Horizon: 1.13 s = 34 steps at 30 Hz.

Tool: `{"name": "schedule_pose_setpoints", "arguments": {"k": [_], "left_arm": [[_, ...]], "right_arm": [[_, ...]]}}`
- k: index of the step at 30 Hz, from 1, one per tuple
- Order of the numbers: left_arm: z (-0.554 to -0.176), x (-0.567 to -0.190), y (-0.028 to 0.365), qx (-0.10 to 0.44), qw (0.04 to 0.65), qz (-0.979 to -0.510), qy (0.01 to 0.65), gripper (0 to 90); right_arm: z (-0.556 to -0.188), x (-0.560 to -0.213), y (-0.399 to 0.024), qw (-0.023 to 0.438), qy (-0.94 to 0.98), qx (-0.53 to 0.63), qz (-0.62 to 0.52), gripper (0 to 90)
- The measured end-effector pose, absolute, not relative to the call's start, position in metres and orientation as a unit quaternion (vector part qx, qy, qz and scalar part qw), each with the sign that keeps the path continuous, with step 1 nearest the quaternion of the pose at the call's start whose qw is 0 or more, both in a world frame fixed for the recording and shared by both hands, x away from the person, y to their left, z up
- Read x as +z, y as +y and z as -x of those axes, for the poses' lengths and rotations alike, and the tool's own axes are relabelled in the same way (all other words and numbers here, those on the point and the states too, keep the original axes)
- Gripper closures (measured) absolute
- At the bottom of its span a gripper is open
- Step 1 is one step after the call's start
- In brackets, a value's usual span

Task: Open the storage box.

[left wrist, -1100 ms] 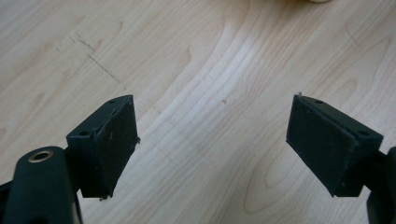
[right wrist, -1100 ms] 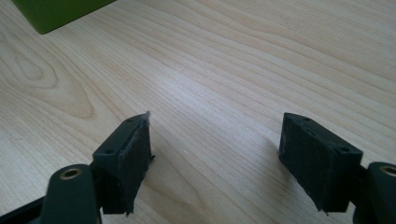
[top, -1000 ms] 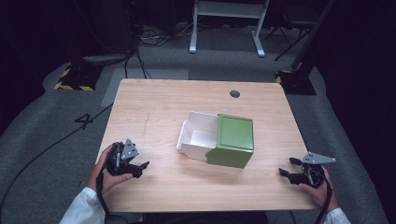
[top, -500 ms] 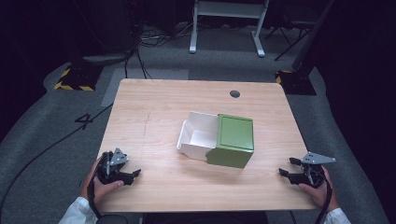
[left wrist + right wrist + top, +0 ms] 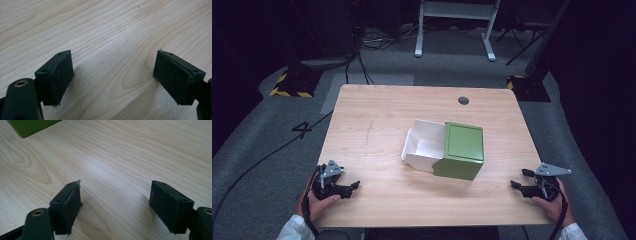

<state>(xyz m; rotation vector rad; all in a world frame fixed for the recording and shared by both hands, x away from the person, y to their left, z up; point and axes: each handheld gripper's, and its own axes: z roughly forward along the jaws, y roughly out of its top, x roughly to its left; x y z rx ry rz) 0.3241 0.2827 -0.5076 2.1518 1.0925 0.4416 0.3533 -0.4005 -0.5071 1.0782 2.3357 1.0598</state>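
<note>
Nearest the person, at the front edge of the wooden table (image 5: 377,115), two hands each hold a black two-jaw gripper. The left gripper (image 5: 346,188) rests at the near left corner, well apart from the box (image 5: 444,149) and below and left of it in the high view. Its jaws stand apart with nothing between them; in the left gripper view the two black pads (image 5: 60,75) frame only bare wood grain. The right gripper (image 5: 518,181) sits at the near right corner, to the right of the box and a little closer to it than the left one is. Its jaws are also apart and empty, and in the right gripper view a green corner of the box (image 5: 32,126) shows ahead, beyond the jaws.

Farther in, near the table's middle, sits the box: a white open tray with a green sleeve (image 5: 462,150) covering its right part, so the tray sticks out to the left, half slid out or half slid in. I cannot tell whether anything lies inside.

Beyond the box, a small dark round grommet (image 5: 463,100) marks the far side of the table.

Judging by this, neither gripper touches the box, and any sliding of tray and sleeve is left to do.
</note>
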Motion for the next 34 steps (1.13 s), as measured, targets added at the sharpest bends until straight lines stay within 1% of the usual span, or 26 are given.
{"name": "schedule_pose_setpoints", "arguments": {"k": [34], "left_arm": [[-0.3243, -0.5075, 0.2828, 0.168, 0.337, -0.824, 0.423, 16.7]], "right_arm": [[-0.3534, -0.5072, -0.4006, 0.179, 0.826, 0.375, -0.381, 25.1]]}}
